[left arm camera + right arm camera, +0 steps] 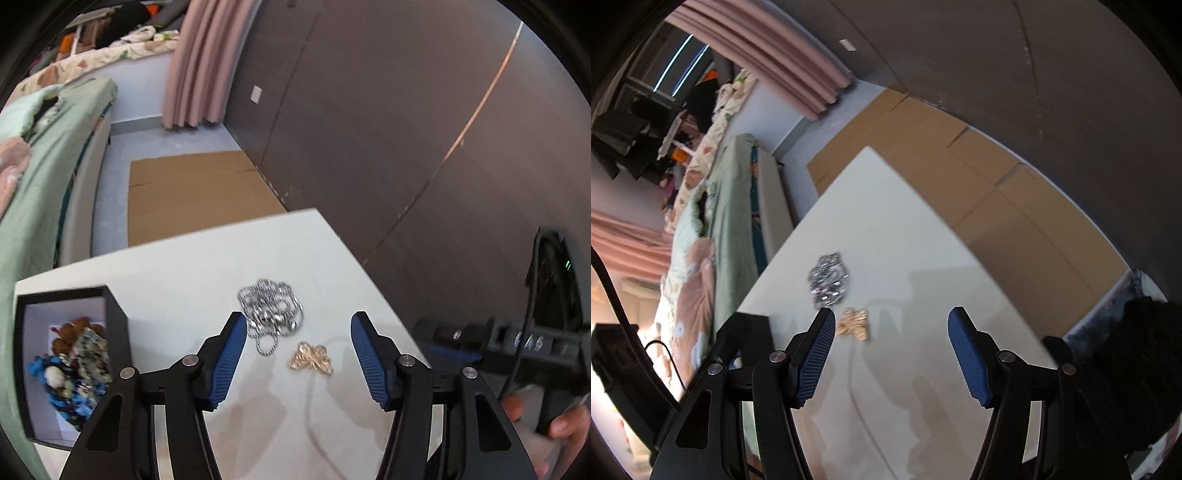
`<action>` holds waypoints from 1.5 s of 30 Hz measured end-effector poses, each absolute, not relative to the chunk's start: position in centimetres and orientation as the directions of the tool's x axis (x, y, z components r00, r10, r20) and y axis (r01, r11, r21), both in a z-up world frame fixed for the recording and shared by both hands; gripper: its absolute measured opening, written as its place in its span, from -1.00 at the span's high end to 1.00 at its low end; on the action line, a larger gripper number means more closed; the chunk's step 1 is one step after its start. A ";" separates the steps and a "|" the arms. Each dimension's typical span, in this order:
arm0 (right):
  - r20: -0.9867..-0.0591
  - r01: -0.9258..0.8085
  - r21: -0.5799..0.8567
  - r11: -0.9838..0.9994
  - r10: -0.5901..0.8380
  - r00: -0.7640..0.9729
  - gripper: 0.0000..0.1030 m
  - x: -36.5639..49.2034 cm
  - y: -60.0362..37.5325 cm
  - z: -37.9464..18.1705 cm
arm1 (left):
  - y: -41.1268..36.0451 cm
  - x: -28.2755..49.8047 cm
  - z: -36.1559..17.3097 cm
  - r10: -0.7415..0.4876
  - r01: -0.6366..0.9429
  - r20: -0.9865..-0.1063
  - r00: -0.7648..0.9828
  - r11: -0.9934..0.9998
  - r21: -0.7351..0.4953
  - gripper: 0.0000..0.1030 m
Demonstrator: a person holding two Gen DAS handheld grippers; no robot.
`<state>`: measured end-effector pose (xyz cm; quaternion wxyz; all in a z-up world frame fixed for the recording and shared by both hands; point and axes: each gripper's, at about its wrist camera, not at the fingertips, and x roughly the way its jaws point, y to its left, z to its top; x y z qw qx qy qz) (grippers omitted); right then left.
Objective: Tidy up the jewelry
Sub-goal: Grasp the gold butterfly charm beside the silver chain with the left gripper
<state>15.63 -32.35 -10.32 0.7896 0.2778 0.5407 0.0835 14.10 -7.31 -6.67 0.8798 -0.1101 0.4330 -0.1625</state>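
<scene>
A heap of silver chain (271,314) and a gold butterfly piece (312,358) lie on the white table (184,273). My left gripper (299,325) is open and empty above them, the gold piece between its fingers. A black box (110,306) at the left holds several blue, brown and pale jewelry pieces. In the right wrist view the silver chain (829,280) and gold piece (855,323) lie just beyond my open, empty right gripper (891,321), near its left finger. The right gripper's body (517,339) shows at the right of the left wrist view.
A bed with green bedding (44,166) runs along the left. Flat cardboard (192,195) lies on the floor beyond the table. A dark wall (406,110) stands to the right, with pink curtains (199,62) behind. The box's corner (750,332) shows in the right wrist view.
</scene>
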 end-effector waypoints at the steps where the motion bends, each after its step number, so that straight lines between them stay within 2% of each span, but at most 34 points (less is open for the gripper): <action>1: -0.810 0.180 0.528 0.830 0.428 0.401 -0.25 15.6 -32.8 -10.4 | -7.5 14.1 -6.9 -0.382 0.191 -0.731 0.565 0.923 -0.334 -0.17; 16: -0.842 0.210 0.498 0.841 0.412 0.348 -0.24 15.0 -34.2 -11.4 | -11.3 14.0 -10.5 -0.350 0.238 -0.797 0.491 0.935 -0.264 -0.17; 21: -0.848 0.222 0.498 0.838 0.418 0.326 -0.24 15.2 -34.5 -11.8 | -12.2 14.0 -11.7 -0.300 0.246 -0.815 0.496 0.949 -0.199 -0.17; 25: -0.852 0.225 0.489 0.842 0.406 0.332 -0.24 15.2 -34.7 -11.8 | -12.7 13.9 -12.4 -0.312 0.259 -0.815 0.489 0.944 -0.205 -0.15; 26: -0.853 0.228 0.484 0.845 0.398 0.337 -0.24 15.3 -34.8 -11.6 | -12.9 13.9 -12.6 -0.315 0.263 -0.814 0.488 0.942 -0.207 0.07; 27: -0.854 0.232 0.481 0.846 0.392 0.341 -0.24 15.3 -34.8 -11.5 | -13.1 13.7 -12.6 -0.289 0.260 -0.814 0.503 0.949 -0.177 0.15; 28: -0.859 0.241 0.471 0.849 0.378 0.345 -0.24 15.5 -34.9 -11.4 | -13.3 13.6 -12.6 -0.285 0.268 -0.816 0.503 0.949 -0.166 0.48; 32: -0.867 0.256 0.459 0.851 0.366 0.338 -0.24 16.5 -34.9 -10.5 | -12.5 13.5 -11.8 -0.334 0.271 -0.799 0.500 0.937 -0.222 0.81; 35: -0.867 0.236 0.448 0.862 0.355 0.349 -0.25 17.5 -34.5 -8.8 | -11.9 13.5 -10.6 -0.331 0.269 -0.780 0.530 0.939 -0.216 0.95; 40: -0.843 0.154 0.440 0.885 0.348 0.410 -0.24 19.1 -32.9 -6.2 | -10.6 13.6 -9.2 -0.374 0.266 -0.748 0.547 0.926 -0.269 0.96; 43: -0.822 0.147 0.481 0.864 0.386 0.418 -0.24 19.2 -32.2 -7.7 | -9.6 13.6 -8.1 -0.402 0.266 -0.719 0.566 0.915 -0.302 0.96; 45: -0.853 0.181 0.472 0.863 0.394 0.343 -0.24 19.3 -31.6 -9.9 | -8.8 13.5 -7.4 -0.413 0.262 -0.701 0.581 0.911 -0.320 0.96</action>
